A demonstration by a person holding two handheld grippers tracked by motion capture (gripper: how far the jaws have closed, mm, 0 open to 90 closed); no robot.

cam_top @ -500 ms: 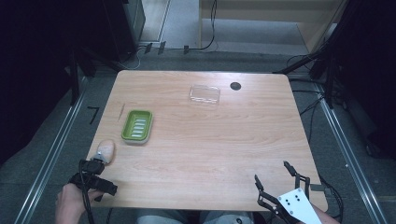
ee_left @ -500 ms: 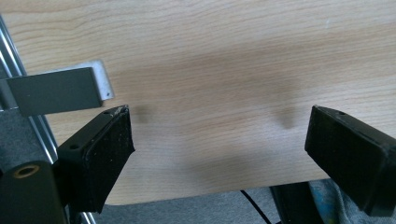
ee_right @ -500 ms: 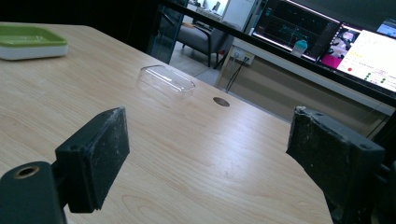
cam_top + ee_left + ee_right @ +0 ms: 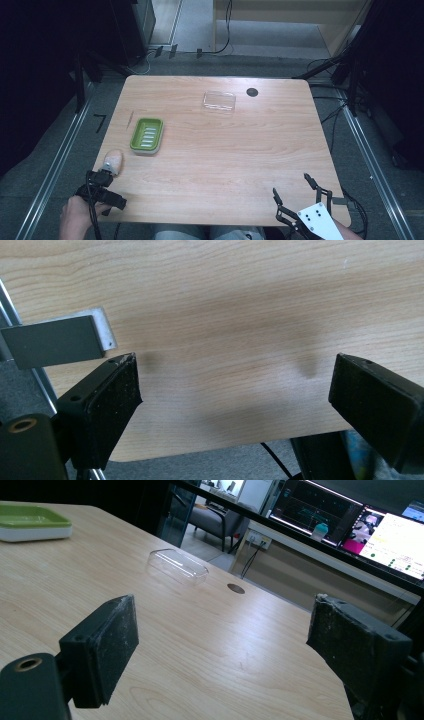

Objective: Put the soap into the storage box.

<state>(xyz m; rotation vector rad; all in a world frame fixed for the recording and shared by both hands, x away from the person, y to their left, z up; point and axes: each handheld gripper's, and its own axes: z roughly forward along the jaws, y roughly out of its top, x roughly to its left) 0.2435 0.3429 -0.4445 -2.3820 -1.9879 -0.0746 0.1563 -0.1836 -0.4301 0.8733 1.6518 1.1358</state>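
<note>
A pale bar of soap (image 4: 113, 161) lies at the table's left edge, just in front of my left gripper (image 4: 101, 186), which a hand holds at the near left corner. In the left gripper view that gripper (image 4: 232, 385) stands open over bare wood, with nothing between its pads. A green soap dish (image 4: 146, 135) sits a little farther in from the soap. My right gripper (image 4: 291, 184) hovers open at the near right corner. Its own view shows the gripper (image 4: 222, 630) with empty jaws, facing the dish (image 4: 30, 522) and a clear plastic lid (image 4: 177, 566).
The clear lid (image 4: 219, 101) lies near the far edge beside a round black hole (image 4: 252, 92) in the wooden table (image 4: 225, 165). A grey metal bracket (image 4: 55, 342) juts out at the table's edge. Monitors (image 4: 395, 540) stand beyond the far side.
</note>
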